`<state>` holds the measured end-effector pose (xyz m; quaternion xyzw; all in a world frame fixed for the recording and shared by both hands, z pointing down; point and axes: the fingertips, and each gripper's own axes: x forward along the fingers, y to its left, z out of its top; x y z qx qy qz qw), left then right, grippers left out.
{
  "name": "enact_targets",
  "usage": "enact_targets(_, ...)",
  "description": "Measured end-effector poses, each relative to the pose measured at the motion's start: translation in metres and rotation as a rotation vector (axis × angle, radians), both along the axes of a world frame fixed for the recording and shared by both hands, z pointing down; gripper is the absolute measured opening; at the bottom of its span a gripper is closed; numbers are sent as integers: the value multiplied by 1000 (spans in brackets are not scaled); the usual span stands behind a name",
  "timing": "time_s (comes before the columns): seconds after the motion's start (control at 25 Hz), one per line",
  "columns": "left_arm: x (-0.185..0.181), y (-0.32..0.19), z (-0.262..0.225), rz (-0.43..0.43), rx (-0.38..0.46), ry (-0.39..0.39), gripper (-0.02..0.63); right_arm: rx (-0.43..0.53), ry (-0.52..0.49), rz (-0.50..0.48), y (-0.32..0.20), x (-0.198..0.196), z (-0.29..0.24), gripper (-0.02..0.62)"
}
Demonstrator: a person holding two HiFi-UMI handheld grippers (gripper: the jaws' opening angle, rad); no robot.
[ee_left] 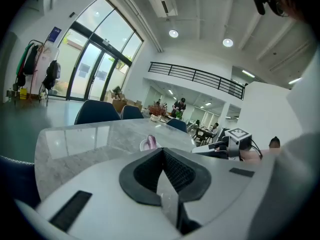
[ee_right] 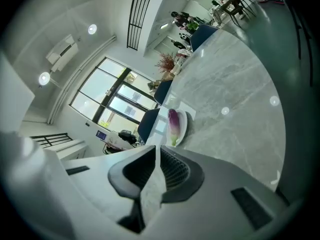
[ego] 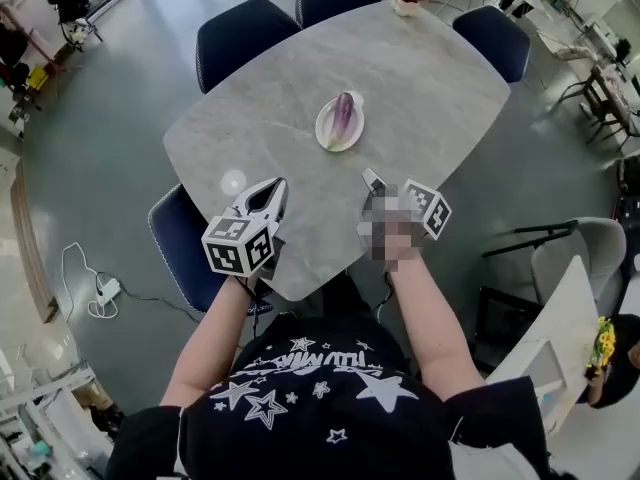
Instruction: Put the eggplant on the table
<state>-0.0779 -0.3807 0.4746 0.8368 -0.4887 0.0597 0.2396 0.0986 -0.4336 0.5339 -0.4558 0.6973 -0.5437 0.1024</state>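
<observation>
Your left gripper (ee_left: 162, 152) sits closest, low over the near edge of the table, with its two ribbed jaws pressed together and nothing between them. Your right gripper (ee_right: 156, 149) is just beside it, also at the near edge. Its jaws meet in the same way and it holds nothing.

Further out, near the middle of the grey marble-patterned table (ego: 440, 78), the long purple eggplant (ego: 342, 116) lies in a small round white plate (ego: 325, 138). It is well apart from both grippers, ahead of you and roughly between them.

Judging by that, the task has not really begun. You haven't gripped the eggplant, and the reach, the grasp, the lift off the plate and the set-down on the bare tabletop are all yet to come.

The eggplant's long axis runs roughly away from you, leaning slightly to the right at its far end. The darker purple end points toward the far side of the table. The paler, greenish end, which looks like the stem end, points back toward you. Reaching straight in would bring the jaws along its length, so you would probably turn the gripper to close across its width.
</observation>
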Motion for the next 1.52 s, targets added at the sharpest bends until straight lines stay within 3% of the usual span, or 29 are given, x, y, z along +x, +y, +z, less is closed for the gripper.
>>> enact_targets(0.56, -11, 113, -18, 157, 71, 33, 8, 46, -24, 93, 143, -28, -21, 6)
enact_targets(0.8, 9, 143, -6, 236, 38, 56, 8, 74, -45, 108, 186, -29, -38, 6)
enact_targets(1.0, 36, 159, -10, 286, 48, 66, 8, 94, -32, 144, 204, -1, -49, 6)
enact_targets(1.24, 55, 164, -18, 275, 74, 76, 8, 160, -28, 129, 214, 17, -68, 6)
enact_targets(1.52, 87, 207, -17, 303, 51, 63, 8, 176, -31, 99, 246, 27, -77, 6)
